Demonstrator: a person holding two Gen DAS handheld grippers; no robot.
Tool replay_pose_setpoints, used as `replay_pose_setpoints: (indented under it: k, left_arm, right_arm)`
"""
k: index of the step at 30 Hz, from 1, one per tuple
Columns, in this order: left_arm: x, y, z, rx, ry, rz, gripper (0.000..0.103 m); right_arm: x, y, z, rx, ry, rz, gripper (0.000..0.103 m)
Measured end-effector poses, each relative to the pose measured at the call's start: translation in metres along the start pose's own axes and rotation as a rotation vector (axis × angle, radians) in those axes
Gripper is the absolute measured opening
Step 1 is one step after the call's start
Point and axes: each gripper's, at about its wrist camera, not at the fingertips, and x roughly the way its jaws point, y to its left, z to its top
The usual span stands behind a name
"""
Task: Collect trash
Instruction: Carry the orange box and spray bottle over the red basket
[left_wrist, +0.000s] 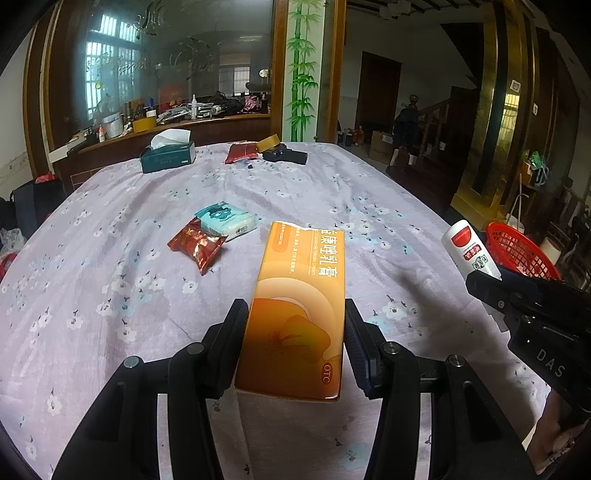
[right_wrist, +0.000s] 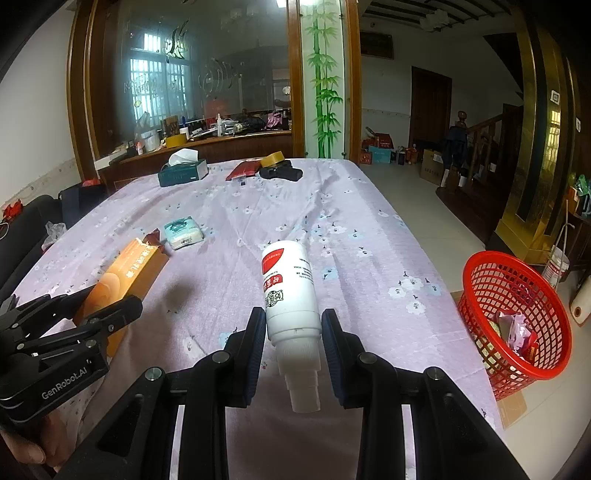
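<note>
An orange cardboard medicine box (left_wrist: 295, 314) is clamped between the left gripper's (left_wrist: 295, 332) fingers, a white plastic bottle (right_wrist: 291, 295) between the right gripper's (right_wrist: 293, 343), above the counter (right_wrist: 351, 229). Either may slip before the red mesh basket (right_wrist: 517, 314) is reached.

The orange box (left_wrist: 299, 310) at frame centre reads "OTC" and "康唑乳膏". The right tool (left_wrist: 491, 291) shows "DAS" lower right; the left tool (right_wrist: 107, 314) reads "GenRobot.AI" lower left.
</note>
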Motion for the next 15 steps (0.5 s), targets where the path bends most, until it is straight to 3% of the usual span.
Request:
replay_pose_setpoints:
  k: [9,15]
  left_arm:
    - [-0.005,-0.032,0.023,0.054,-0.007,-0.066,0.049]
    - [-0.005,-0.085,0.05,0.119,0.011,-0.203,0.049]
  right_arm:
    - [-0.017,-0.042,0.008,0.102,-0.019,0.033,0.034]
    - [-0.045,-0.107,0.014,0.217,-0.059,-0.001,0.034]
